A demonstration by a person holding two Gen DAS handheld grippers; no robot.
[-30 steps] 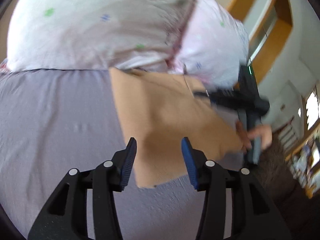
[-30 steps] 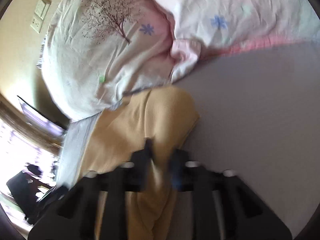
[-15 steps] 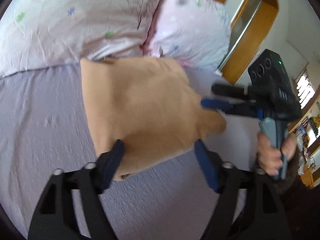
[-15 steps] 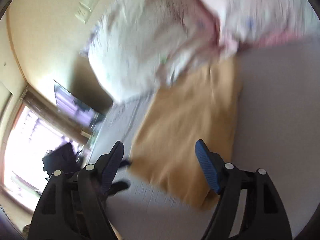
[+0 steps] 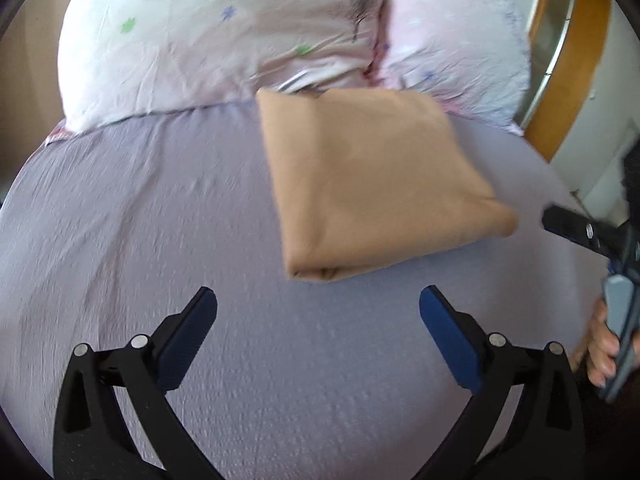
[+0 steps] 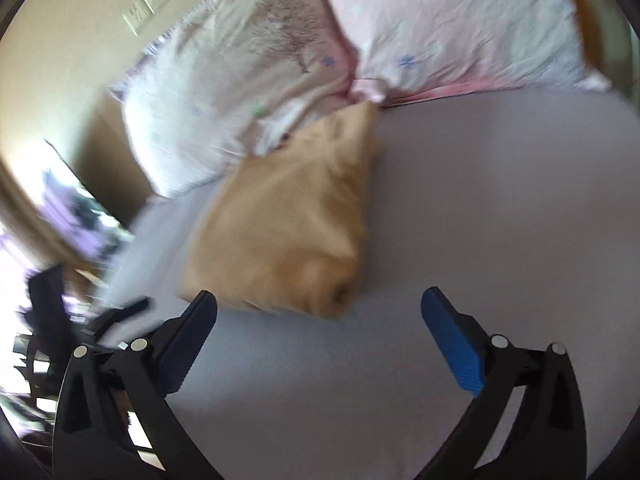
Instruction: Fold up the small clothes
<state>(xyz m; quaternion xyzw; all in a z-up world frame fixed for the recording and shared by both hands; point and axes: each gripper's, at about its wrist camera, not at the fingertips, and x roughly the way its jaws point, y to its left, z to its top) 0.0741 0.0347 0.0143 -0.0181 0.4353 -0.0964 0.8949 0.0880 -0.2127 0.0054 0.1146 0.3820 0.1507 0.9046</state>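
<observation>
Lying folded ahead of both spread, empty tools (left tool (image 5: 318, 304), right tool (image 6: 319, 304)), the tan garment (image 5: 372, 184) forms a soft, smooth rectangle on the crinkled lavender bed sheet (image 5: 140, 208).

Ahead of my jaws I see a lilac sheet (image 5: 152, 208) spread under them. Beyond it two pillows (image 5: 208, 40) lie side by side, touching, pale pink with small flowers and a tree print. Up left of the right jaws a switch plate (image 6: 150, 6) sits on the beige wall
</observation>
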